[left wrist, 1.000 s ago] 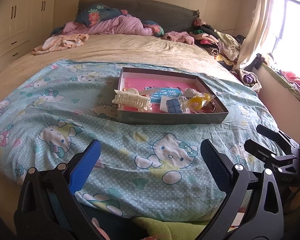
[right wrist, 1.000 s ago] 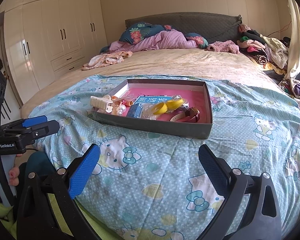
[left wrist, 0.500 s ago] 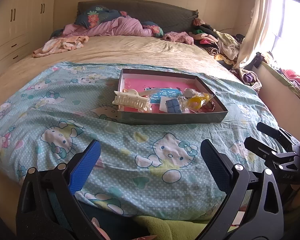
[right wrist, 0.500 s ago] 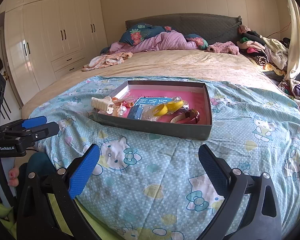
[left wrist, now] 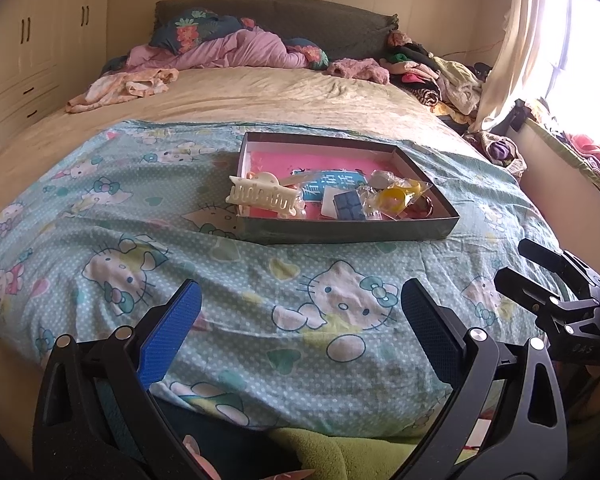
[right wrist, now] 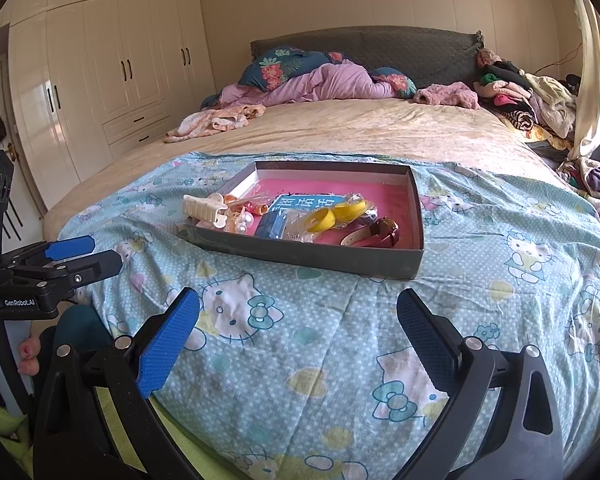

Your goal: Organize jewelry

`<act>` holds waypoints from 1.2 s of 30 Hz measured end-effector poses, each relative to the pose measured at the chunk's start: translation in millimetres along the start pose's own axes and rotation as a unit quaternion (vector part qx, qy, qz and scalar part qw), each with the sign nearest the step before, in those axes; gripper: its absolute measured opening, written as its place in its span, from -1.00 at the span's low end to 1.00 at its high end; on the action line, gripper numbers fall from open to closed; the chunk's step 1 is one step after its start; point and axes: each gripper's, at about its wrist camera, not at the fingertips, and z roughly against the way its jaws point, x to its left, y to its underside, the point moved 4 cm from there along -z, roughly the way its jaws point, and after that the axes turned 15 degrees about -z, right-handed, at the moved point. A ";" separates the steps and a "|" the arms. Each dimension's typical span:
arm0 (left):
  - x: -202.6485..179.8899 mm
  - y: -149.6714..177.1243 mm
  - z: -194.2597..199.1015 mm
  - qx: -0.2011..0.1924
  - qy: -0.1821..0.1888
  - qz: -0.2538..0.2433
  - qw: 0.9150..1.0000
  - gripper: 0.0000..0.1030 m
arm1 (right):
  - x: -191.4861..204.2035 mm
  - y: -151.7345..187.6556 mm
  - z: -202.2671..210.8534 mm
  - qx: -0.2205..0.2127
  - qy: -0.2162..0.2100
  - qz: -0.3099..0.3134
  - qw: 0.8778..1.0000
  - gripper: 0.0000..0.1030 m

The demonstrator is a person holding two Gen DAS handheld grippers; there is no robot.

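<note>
A shallow grey box (left wrist: 352, 230) (right wrist: 312, 250) with a pink floor lies on the blue cartoon-cat blanket (left wrist: 160, 240). A cream hair claw (left wrist: 262, 196) (right wrist: 204, 208) rests on the box's left rim. Inside lie yellow pieces in a clear bag (left wrist: 394, 198) (right wrist: 336, 216), a blue card (right wrist: 306, 204), pearl-like beads (right wrist: 244, 220) and a red-strapped watch (right wrist: 376, 232). My left gripper (left wrist: 300, 332) hangs open over the blanket's near end, well short of the box. My right gripper (right wrist: 298, 330) is open too, nothing between its fingers.
Crumpled pink and purple bedding (right wrist: 320, 82) lies by the headboard. Piled clothes (right wrist: 520, 96) fill the bed's right side near a curtain (left wrist: 504, 40). White wardrobes (right wrist: 100, 68) line the left wall. A hand (right wrist: 4, 356) holds the left gripper's handle.
Both views have shifted slightly, with the box sitting a little lower and nearer. Both grippers stay open; nothing in the box has moved.
</note>
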 end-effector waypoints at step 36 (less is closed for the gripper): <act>57.2 26.8 -45.6 0.076 -0.050 0.048 0.995 0.81 | -92.9 -10.5 -25.1 0.012 0.091 -0.086 0.992 0.91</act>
